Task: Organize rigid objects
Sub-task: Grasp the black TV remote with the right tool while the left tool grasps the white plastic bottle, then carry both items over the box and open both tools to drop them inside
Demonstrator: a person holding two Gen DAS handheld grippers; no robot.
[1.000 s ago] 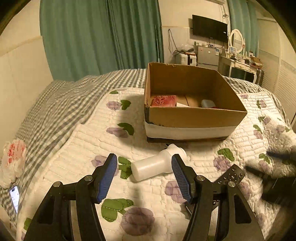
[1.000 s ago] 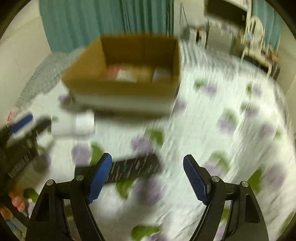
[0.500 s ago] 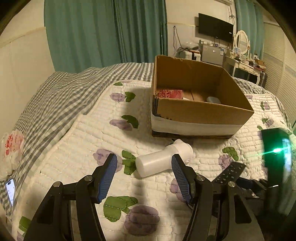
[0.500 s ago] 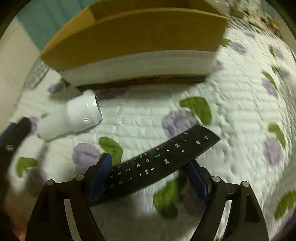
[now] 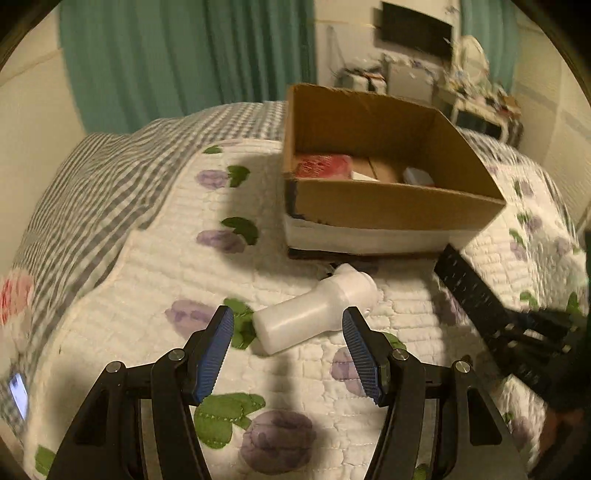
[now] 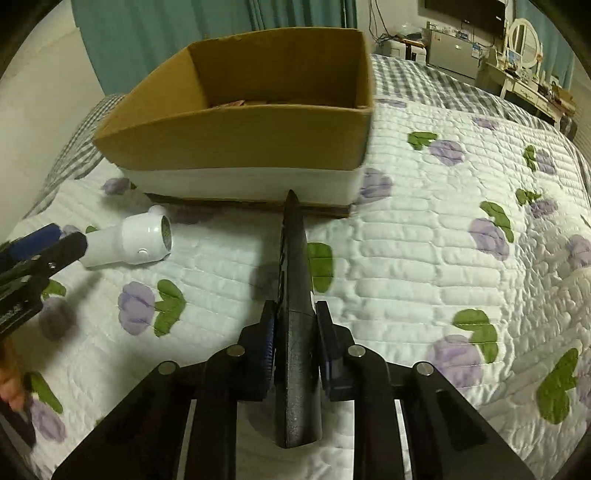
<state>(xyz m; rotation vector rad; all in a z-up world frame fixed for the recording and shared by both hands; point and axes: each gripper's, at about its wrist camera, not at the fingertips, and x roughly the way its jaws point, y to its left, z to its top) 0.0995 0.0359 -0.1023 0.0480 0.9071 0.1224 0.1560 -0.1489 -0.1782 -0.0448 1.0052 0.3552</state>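
My right gripper is shut on a black remote control and holds it on edge above the quilt, its tip towards the cardboard box. The remote also shows raised at the right of the left wrist view. My left gripper is open, its fingers on either side of the near end of a white plastic device that lies on the quilt in front of the box. The device shows at the left of the right wrist view. The box holds a red item and a white item.
The bed has a white floral quilt over a grey checked blanket. A phone lies at the far left edge. Teal curtains, a TV and a cluttered desk stand behind the bed.
My right gripper has closed on the remote and lifted it off the quilt, turned on edge. My left gripper has moved a little closer to the white device.
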